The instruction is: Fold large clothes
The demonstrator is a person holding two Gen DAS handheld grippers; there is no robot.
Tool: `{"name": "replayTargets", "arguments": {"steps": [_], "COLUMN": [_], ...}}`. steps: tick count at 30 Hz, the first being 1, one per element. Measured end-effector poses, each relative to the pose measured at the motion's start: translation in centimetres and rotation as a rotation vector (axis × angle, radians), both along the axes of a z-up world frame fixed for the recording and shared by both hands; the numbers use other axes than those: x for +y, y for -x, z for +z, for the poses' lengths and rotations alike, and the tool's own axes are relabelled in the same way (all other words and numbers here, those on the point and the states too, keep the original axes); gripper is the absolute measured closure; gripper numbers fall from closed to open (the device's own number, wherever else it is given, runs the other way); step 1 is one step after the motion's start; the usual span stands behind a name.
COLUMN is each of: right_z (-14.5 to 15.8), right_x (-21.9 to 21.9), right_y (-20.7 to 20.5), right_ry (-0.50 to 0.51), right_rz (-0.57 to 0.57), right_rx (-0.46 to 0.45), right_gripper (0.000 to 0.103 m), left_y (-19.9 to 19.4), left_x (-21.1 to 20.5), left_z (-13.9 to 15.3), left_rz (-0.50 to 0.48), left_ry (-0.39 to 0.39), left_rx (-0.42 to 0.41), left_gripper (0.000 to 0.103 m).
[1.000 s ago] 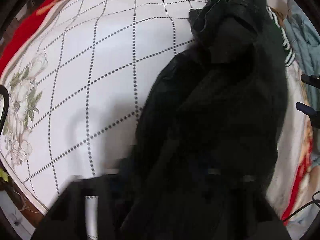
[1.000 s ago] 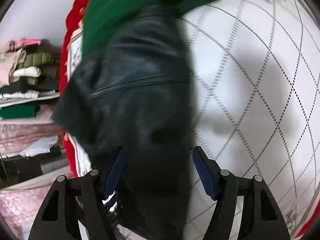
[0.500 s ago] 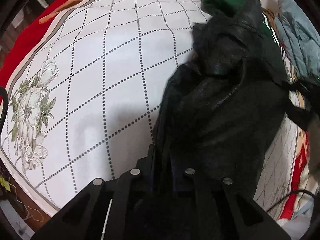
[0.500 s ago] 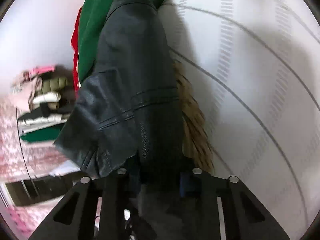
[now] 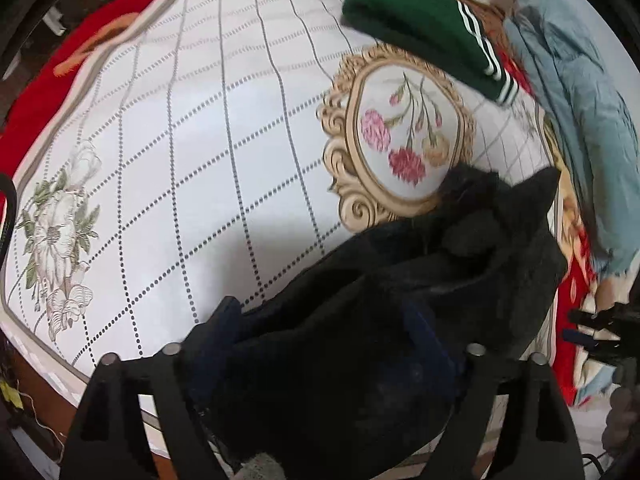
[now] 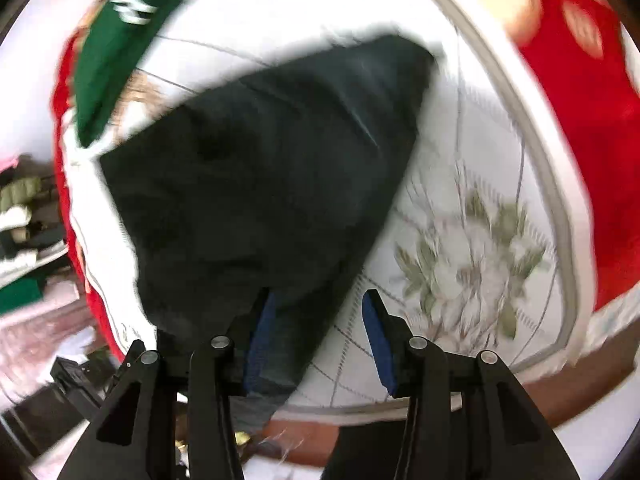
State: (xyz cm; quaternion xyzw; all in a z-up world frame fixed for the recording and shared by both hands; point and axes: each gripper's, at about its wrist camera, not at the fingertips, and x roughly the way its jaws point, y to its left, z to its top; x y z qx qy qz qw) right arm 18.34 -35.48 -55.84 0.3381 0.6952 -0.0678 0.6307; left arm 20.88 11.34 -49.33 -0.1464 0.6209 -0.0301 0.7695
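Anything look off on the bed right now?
Yes: the black jacket lies in a crumpled heap at the bed's near edge, unfolded, part of it hanging past the edge in the right wrist view. Both grippers are open around it.

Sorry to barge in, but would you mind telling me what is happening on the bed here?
A person with a handheld gripper in each hand is working on a black jacket on a white quilted bedspread. Both the left gripper and the right gripper have their jaws apart, with jacket fabric lying between the fingers. The jacket is bunched, not yet neatly folded. A green striped garment and a light blue garment lie at the far side of the bed.
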Motion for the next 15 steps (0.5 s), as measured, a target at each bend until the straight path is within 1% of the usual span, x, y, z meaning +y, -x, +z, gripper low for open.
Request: {"name": "replayTargets", "arguments": {"steps": [2, 4, 5, 6, 8, 9, 11, 13, 15], "right_z": [1.0, 0.3, -1.0, -1.9, -4.1, -6.2, -8.7, -8.7, -7.9], "right_x": [2.2, 6.4, 8.5, 9.9, 11.6, 13.0, 13.4, 13.0, 11.9], "right_y": [-3.4, -8.0, -10.5, -12.0, -13.6, -15.5, -16.6, -17.0, -17.1], "right_ry": [-0.011, -0.054, -0.091, -0.087, -0.032, -0.006, -0.005, -0.031, -0.103], "right_rz": [0.120, 0.230, 0.284, 0.312, 0.367, 0.376, 0.334, 0.311, 0.280], "right_rx": [-0.090, -0.139, -0.144, -0.145, -0.127, -0.108, -0.067, -0.039, -0.026], "right_gripper": [0.056, 0.056, 0.060, 0.071, 0.072, 0.072, 0.072, 0.072, 0.072], "left_y": [-0.7, -1.4, -1.8, -2.2, -2.3, -2.3, -2.5, -2.9, -3.6], "left_x": [-0.5, -0.8, -1.2, -1.5, -2.0, -2.2, -3.1, -4.1, -5.2], "left_z": [-0.1, -0.5, -0.7, -0.9, -0.7, -0.7, -0.8, -1.2, -1.4], "left_rz": [0.034, 0.051, 0.059, 0.066, 0.070, 0.070, 0.064, 0.061, 0.063], "left_ry": [-0.017, -0.023, -0.036, -0.048, -0.066, -0.077, -0.085, -0.073, -0.044], "left_rx": [-0.011, -0.007, -0.002, -0.004, -0.016, -0.019, -0.017, 0.002, 0.011], "left_gripper": [0.017, 0.017, 0.017, 0.017, 0.017, 0.017, 0.017, 0.017, 0.017]}}
